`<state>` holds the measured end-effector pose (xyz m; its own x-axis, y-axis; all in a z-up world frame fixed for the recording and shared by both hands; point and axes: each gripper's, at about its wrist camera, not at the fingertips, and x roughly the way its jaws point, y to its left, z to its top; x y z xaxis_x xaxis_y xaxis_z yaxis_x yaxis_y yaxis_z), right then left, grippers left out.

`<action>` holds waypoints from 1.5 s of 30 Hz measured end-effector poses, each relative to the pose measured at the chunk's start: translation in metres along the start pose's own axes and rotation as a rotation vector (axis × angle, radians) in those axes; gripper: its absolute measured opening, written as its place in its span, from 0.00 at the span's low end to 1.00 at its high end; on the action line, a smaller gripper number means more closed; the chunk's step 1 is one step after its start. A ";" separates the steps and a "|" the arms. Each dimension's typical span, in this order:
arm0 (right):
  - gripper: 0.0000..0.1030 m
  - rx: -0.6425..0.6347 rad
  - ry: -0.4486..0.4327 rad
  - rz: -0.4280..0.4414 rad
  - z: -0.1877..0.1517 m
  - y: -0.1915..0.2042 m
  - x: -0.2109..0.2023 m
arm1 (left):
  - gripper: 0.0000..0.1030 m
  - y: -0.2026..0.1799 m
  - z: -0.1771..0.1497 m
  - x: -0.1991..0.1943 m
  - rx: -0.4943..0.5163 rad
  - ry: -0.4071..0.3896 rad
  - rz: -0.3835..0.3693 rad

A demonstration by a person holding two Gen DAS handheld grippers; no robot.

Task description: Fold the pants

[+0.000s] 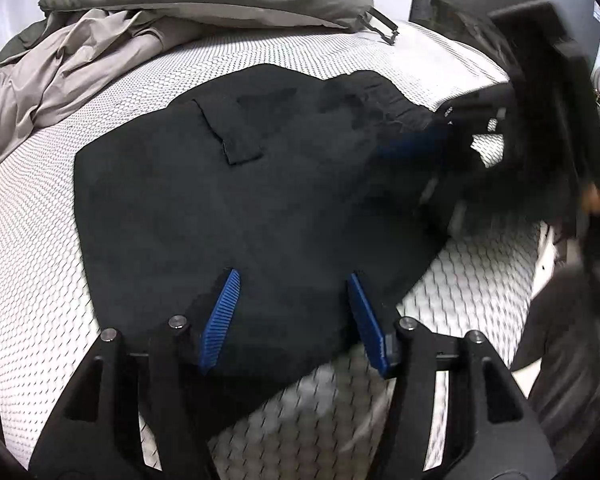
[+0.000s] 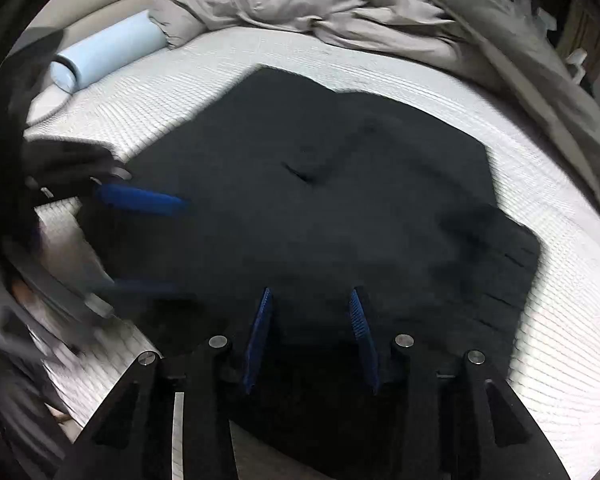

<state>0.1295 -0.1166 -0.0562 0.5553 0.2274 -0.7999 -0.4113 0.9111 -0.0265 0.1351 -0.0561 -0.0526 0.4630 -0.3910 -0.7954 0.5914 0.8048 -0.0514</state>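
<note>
Black pants lie folded into a flat compact shape on the white mattress; a back pocket flap shows on top. They also show in the right wrist view. My left gripper is open and empty, its blue pads over the near edge of the pants. My right gripper is open and empty over the pants' near edge. The right gripper shows blurred at the pants' right side in the left wrist view. The left gripper shows blurred at the left in the right wrist view.
A crumpled grey-beige duvet is heaped at the far side of the bed, also in the right wrist view. A pale blue cylindrical bolster lies at the far left. The mattress edge drops off at the right.
</note>
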 end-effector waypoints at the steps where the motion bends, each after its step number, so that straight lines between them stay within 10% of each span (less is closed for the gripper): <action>1: 0.37 0.047 -0.009 -0.006 -0.009 -0.017 -0.011 | 0.52 0.005 -0.004 -0.008 -0.018 -0.003 -0.012; 7: 0.42 0.378 -0.235 0.175 -0.040 -0.088 -0.068 | 0.53 0.018 0.002 -0.033 -0.147 -0.132 -0.085; 16: 0.42 0.500 -0.247 0.432 -0.021 -0.117 -0.044 | 0.53 -0.010 0.028 0.001 -0.103 -0.078 -0.087; 22: 0.42 0.605 -0.190 0.295 -0.039 -0.137 -0.036 | 0.53 -0.021 0.032 0.015 -0.089 -0.067 -0.070; 30: 0.42 0.566 -0.283 0.509 -0.038 -0.133 -0.046 | 0.56 -0.041 0.048 0.025 -0.095 -0.074 -0.115; 34: 0.42 0.590 -0.162 0.478 -0.039 -0.132 -0.021 | 0.56 -0.058 0.055 0.035 -0.055 -0.057 -0.125; 38: 0.07 0.581 -0.191 0.470 -0.040 -0.132 -0.024 | 0.56 -0.065 0.059 0.031 -0.020 -0.067 -0.142; 42: 0.06 0.540 -0.301 0.547 -0.043 -0.126 -0.059 | 0.64 -0.057 0.060 0.014 -0.055 -0.118 -0.157; 45: 0.09 0.531 -0.166 0.400 -0.056 -0.124 -0.041 | 0.64 -0.054 0.058 0.018 -0.061 -0.104 -0.140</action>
<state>0.1175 -0.2580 -0.0539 0.5555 0.5924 -0.5836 -0.2212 0.7818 0.5830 0.1501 -0.1323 -0.0295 0.4468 -0.5425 -0.7114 0.6151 0.7637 -0.1961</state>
